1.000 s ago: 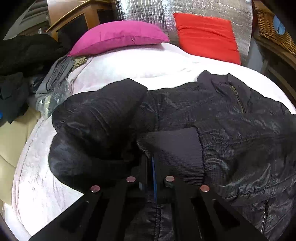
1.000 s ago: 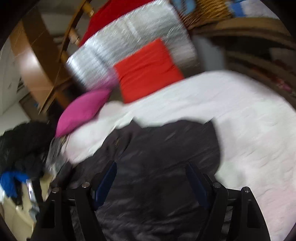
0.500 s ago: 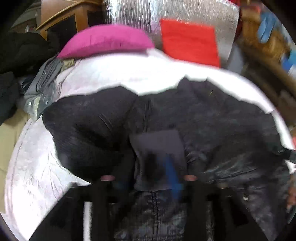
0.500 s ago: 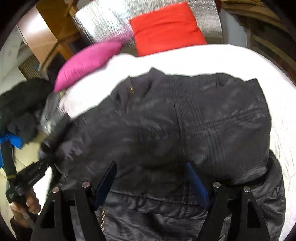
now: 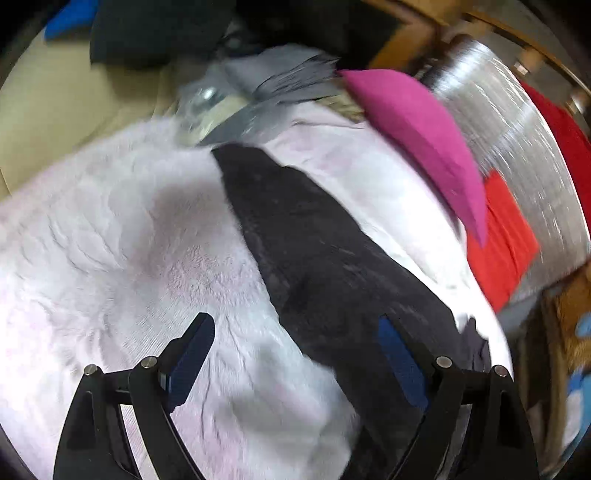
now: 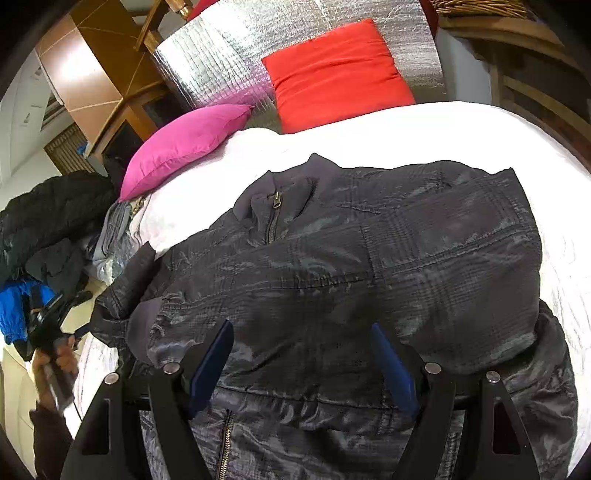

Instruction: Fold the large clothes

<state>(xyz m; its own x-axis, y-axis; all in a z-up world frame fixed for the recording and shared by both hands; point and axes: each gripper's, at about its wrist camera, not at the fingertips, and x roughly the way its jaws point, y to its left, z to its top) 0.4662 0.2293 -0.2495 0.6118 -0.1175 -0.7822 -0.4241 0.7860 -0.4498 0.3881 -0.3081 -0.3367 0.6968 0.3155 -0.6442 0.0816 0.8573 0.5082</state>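
Observation:
A dark quilted jacket [image 6: 369,258] lies spread on the white bed cover [image 6: 406,133], zip and collar toward the pillows, both sleeves folded across its front. My right gripper [image 6: 302,328] hovers open just above its lower middle, with nothing between the fingers. In the left wrist view, my left gripper [image 5: 295,325] is tilted over the bed cover [image 5: 129,240] at the jacket's [image 5: 317,258] edge. Its jaws are opening, and only the cover and the jacket's edge show beyond the gap. A hand holds that left gripper [image 6: 51,321] off the bed's left side in the right wrist view.
A magenta pillow [image 6: 184,144] and a red pillow [image 6: 336,74] lean on a silver padded headboard [image 6: 221,62]. A heap of dark clothes [image 6: 48,214] sits left of the bed. Wooden furniture [image 6: 92,74] stands behind, and a wicker basket [image 6: 480,7] is at top right.
My left gripper let go of the sleeve cuff, spread its jaws, rolled and swung away to the bed's left side. The right gripper drifted over the jacket and then held still.

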